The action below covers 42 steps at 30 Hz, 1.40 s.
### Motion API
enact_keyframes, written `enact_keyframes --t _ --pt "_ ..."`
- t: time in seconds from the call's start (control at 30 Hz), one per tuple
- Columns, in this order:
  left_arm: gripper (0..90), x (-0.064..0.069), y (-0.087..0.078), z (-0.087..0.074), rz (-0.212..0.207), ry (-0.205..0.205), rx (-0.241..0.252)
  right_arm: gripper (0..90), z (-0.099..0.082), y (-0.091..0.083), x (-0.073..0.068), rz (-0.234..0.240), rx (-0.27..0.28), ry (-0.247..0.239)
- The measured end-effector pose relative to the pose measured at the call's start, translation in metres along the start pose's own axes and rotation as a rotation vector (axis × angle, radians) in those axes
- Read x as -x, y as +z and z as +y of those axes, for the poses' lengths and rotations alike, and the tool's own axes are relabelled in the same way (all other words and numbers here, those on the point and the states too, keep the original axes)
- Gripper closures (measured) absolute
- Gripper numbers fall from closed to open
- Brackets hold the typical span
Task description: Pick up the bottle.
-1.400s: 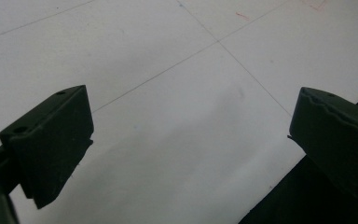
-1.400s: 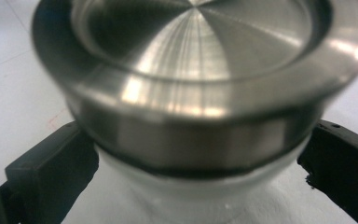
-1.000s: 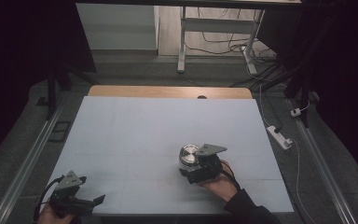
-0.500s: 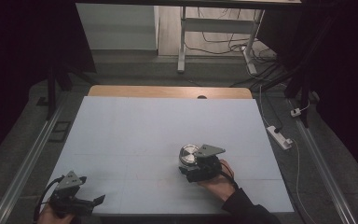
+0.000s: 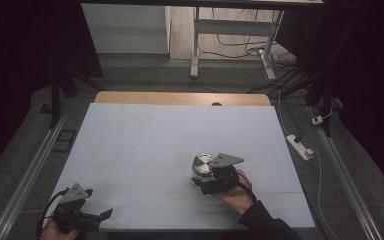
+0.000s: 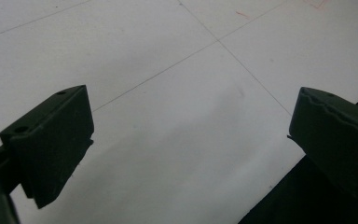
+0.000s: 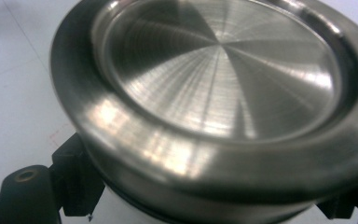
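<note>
Right tool (image 5: 203, 176) is clamped on the steel container (image 5: 203, 164): jaws have just been closing, and in the right gripper view they sit either side of the body just under the lid rim, with the brushed lid (image 7: 223, 65) taking up most of the frame. Container sits lower centre-right of the high view, upright on the white surface (image 5: 145, 140), no visible lift.

Left tool (image 5: 87, 216) is at the lower left corner of the high view, jaws spread wide with nothing between them; left gripper view has bare surface and its front edge at lower right.

Step in hand, as I read it: grasp just made, pickup not started.

Next move calls for:
- straight lift, keep the container level. The lid may be loose; can't tell from here whether it is fixed.
- grip is low on a smooth round wall, so slip or rotation in the jaws is the risk. Go slow at first.
- left tool is well apart from the container, so no support from it unless it is brought over.
</note>
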<state>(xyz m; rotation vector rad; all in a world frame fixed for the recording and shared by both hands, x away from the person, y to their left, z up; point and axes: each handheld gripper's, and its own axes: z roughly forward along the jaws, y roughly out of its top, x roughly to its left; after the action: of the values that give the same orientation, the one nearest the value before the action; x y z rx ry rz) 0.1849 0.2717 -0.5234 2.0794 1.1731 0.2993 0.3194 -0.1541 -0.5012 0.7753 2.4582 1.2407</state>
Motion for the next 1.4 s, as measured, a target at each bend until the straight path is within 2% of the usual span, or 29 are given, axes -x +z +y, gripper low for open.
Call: enact_keyframes --t 0.37,0.73,0.93,1.13,1.4 --pt "0.7 -0.001 0.0 0.0 -0.006 -0.006 -0.003 14.7 0.015 -0.003 -0.002 0.032 0.024 -0.009" --pt "0.7 -0.001 0.001 0.0 -0.011 -0.005 -0.008 14.7 0.026 0.008 -0.012 0.057 0.022 -0.044" --pt "0.7 -0.001 0.001 0.001 -0.01 -0.003 -0.012 14.7 0.032 0.014 -0.017 0.085 0.02 -0.044" --pt "0.7 -0.001 0.002 0.001 -0.011 -0.003 -0.015 14.7 0.036 0.019 -0.023 0.087 0.013 -0.061" --pt "0.0 -0.004 0.001 0.001 -0.021 -0.034 -0.017 14.7 0.039 0.022 -0.026 0.096 0.012 -0.062"
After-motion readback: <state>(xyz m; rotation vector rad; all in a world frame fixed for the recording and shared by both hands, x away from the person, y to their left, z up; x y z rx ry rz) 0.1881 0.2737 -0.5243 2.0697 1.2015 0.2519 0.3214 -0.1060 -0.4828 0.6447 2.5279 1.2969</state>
